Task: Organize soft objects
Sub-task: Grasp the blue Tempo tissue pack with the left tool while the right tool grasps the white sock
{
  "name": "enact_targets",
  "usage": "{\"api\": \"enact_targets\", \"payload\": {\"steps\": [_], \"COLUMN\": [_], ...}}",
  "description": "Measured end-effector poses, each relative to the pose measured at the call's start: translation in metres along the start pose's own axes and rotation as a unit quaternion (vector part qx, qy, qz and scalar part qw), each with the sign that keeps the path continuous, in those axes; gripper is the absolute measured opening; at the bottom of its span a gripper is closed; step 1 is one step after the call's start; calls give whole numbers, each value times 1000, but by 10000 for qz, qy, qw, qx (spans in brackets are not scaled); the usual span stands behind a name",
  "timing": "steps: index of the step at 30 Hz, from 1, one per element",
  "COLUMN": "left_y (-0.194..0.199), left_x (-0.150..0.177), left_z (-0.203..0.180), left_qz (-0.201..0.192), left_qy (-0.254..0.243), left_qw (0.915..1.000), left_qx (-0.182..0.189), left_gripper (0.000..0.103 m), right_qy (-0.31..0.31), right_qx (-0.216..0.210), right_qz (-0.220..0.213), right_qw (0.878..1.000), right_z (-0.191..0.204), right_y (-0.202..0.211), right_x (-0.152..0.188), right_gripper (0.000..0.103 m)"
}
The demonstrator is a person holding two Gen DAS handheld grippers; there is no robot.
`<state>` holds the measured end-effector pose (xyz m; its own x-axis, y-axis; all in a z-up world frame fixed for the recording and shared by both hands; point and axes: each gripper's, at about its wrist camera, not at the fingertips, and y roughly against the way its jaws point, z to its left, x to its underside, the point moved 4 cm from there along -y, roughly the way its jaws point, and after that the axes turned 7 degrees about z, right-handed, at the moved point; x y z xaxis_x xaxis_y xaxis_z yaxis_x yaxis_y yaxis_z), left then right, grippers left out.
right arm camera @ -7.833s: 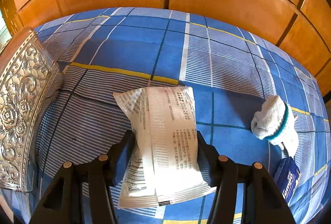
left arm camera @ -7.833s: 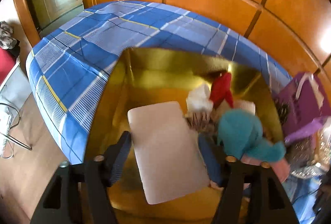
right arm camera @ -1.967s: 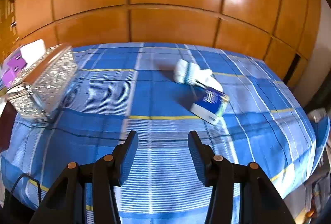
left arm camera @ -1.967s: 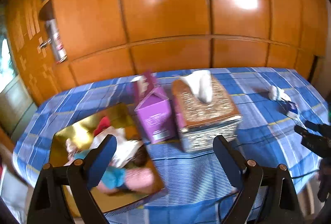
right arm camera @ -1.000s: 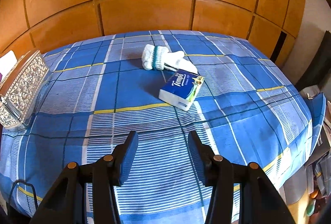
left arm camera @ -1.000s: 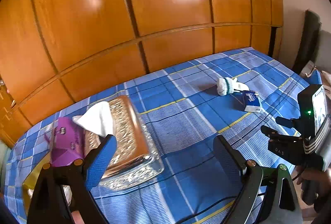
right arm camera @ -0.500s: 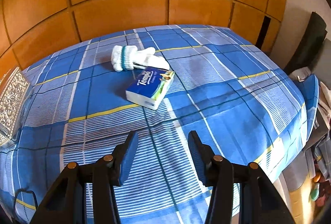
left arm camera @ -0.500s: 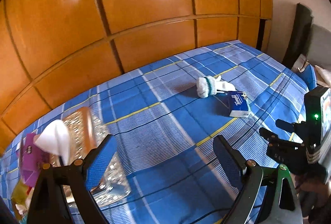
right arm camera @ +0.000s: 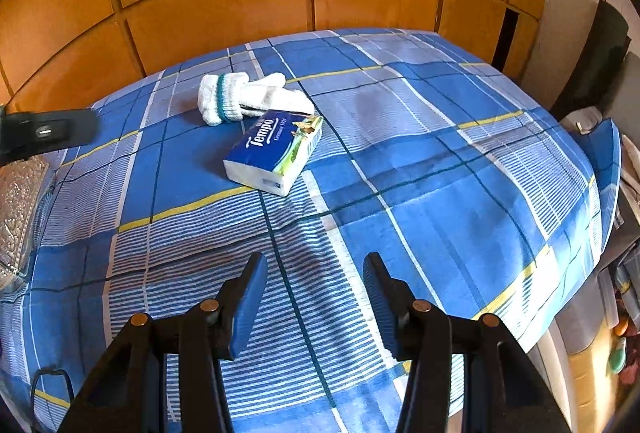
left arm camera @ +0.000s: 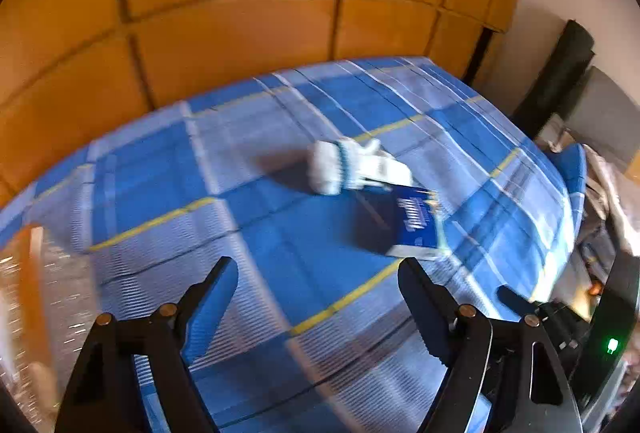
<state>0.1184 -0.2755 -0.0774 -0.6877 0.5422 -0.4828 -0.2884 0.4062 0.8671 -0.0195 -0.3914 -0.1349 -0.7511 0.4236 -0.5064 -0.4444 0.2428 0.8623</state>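
Left gripper (left arm camera: 318, 269) staying wide with nothing in it, right gripper (right arm camera: 315, 261) sitting partly apart and holding nothing, white mitten (right arm camera: 244, 97) lying upper middle, touching the blue tissue pack (right arm camera: 276, 153), both resting on the blue checked cloth (right arm camera: 440, 173).

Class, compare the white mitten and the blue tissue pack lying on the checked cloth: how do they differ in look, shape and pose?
The white mitten is knitted and rounded with a teal band at the cuff; the tissue pack is a flat-sided block, glossy blue with printed lettering. The mitten lies farther from the right gripper, the pack nearer. The mitten looks limp, the pack keeps square edges. Both rest on the checked cloth, side by side, and neither is held.
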Motion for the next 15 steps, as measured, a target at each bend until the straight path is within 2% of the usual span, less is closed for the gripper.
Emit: {"api": "enact_targets", "payload": {"steps": [2,9,15], "left_y": [-11,-62,-99], "left_x": [-7,-27,-32], "left_z": [-13,-62,-83], "left_qz": [73,462,711], "left_qy": [-136,-857,-1183], "left_qw": [9998,9952,9904], "left_qx": [108,134,-39], "left_gripper": [82,83,83], "right_qy": [-76,-526,-905], "right_qx": [0,150,92], "right_qz": [12,50,195], "right_qw": [10000,9985,9957], "right_z": [-3,-23,-39], "right_y": [0,-3,-10], "right_x": [0,2,5], "right_gripper": [50,50,50]}}
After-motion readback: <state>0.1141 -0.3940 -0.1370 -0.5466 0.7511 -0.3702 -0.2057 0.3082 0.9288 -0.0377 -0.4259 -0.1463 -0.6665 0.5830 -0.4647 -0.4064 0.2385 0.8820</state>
